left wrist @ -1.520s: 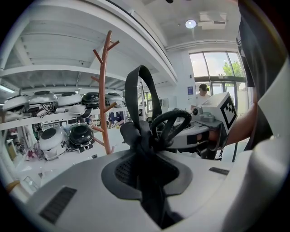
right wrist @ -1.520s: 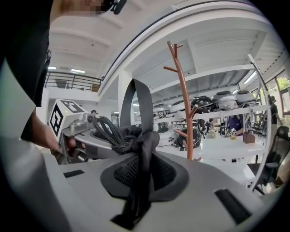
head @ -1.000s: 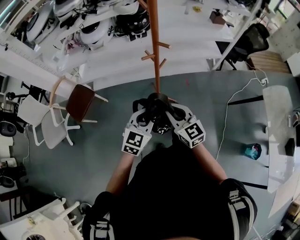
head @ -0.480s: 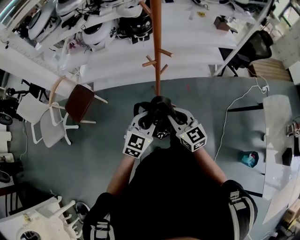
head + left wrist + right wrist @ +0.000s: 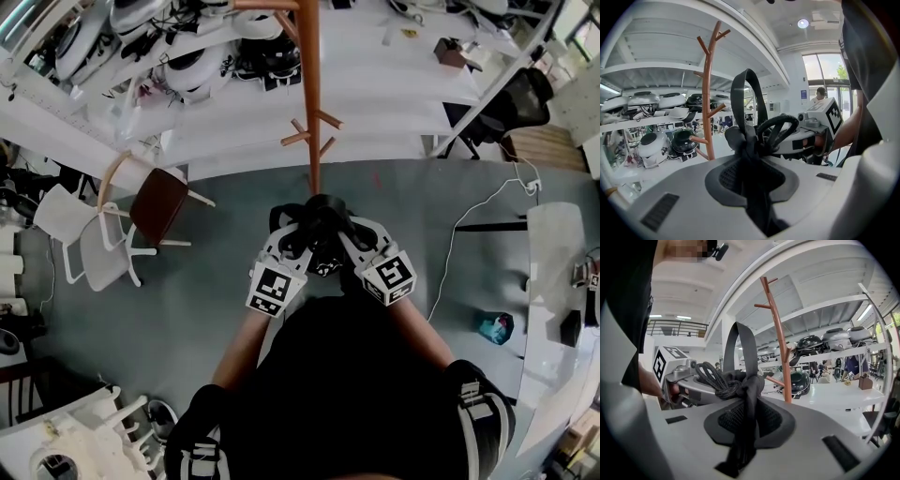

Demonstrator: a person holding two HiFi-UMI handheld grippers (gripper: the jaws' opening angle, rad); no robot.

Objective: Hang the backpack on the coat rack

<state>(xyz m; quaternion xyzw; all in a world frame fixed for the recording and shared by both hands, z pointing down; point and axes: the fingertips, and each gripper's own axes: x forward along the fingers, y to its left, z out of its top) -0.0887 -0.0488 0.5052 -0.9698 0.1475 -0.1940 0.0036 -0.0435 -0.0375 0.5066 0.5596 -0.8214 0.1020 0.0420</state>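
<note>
The coat rack (image 5: 310, 94) is an orange-brown pole with short angled pegs, standing on the grey floor just ahead of my hands. The black backpack (image 5: 324, 217) hangs by its top between both grippers. My left gripper (image 5: 287, 228) is shut on a black strap (image 5: 751, 159), and the carry loop (image 5: 746, 89) stands up above the jaws. My right gripper (image 5: 351, 226) is shut on the bunched strap and cord (image 5: 746, 394). The rack (image 5: 708, 93) rises beyond the straps in the left gripper view, as does the rack (image 5: 781, 343) in the right gripper view. The bag's body merges with the person's black shirt.
A brown chair (image 5: 159, 204) and white chairs (image 5: 94, 253) stand to the left. White tables with helmets (image 5: 192, 66) run behind the rack. A black office chair (image 5: 520, 94), a floor cable (image 5: 457, 234), a teal object (image 5: 494, 326) and a white table (image 5: 553, 281) are at the right.
The person and both grippers, still holding the backpack, have moved nearer the coat rack; the floor and furniture have slid down the head view. The grips look the same.
</note>
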